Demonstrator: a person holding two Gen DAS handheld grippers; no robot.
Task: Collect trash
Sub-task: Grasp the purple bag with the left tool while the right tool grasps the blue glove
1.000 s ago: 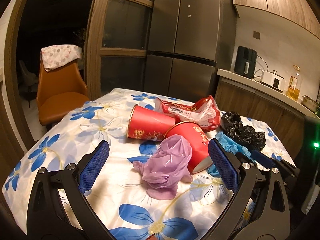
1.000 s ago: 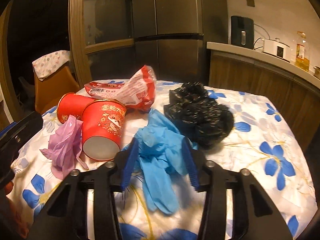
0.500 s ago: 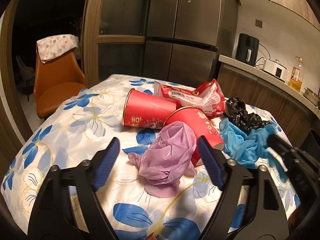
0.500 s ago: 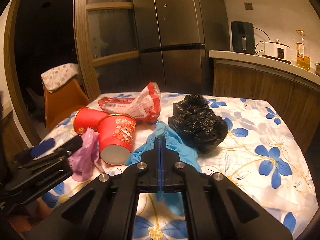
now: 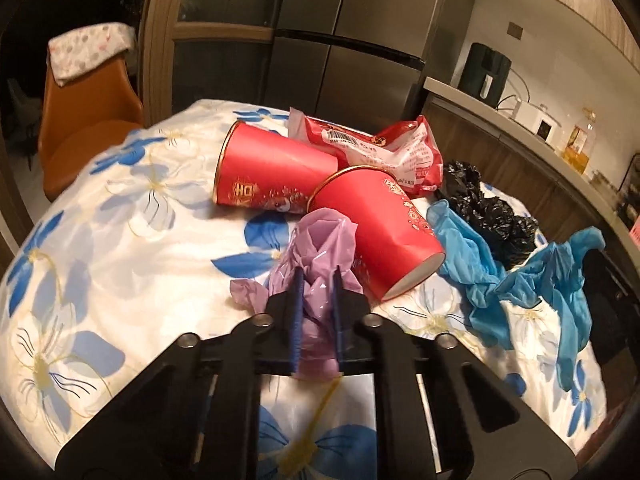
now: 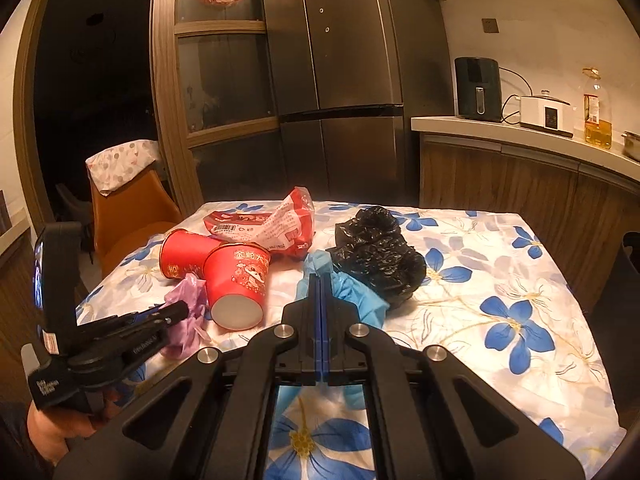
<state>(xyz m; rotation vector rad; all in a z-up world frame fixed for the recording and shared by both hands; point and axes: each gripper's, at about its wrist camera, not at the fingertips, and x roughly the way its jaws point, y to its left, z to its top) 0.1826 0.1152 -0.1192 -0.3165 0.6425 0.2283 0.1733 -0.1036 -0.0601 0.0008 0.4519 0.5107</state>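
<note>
A crumpled purple plastic bag (image 5: 320, 240) lies on the flowered tablecloth (image 5: 120, 240) against a tipped red paper cup (image 5: 380, 220). My left gripper (image 5: 318, 276) is closing its jaws and the pads press on the bag from both sides. A second red cup (image 5: 276, 172), a red snack wrapper (image 5: 384, 148) and a black plastic bag (image 5: 492, 212) lie behind. My right gripper (image 6: 320, 280) is shut on a blue glove (image 6: 360, 300), which drapes below the fingers beside the black bag (image 6: 376, 256). In the left wrist view the blue glove (image 5: 560, 272) hangs raised at the right.
An orange chair (image 5: 80, 128) with a spotted cloth stands at the table's far left. A dark fridge (image 6: 340, 80) stands behind the table. The counter (image 6: 520, 132) on the right carries appliances and an oil bottle. A hand (image 6: 48, 432) holds the left gripper's handle.
The left jaws came down around the purple bag and closed from wide apart onto it. The right jaws shut on the blue glove and rose, lifting it off the cloth.
</note>
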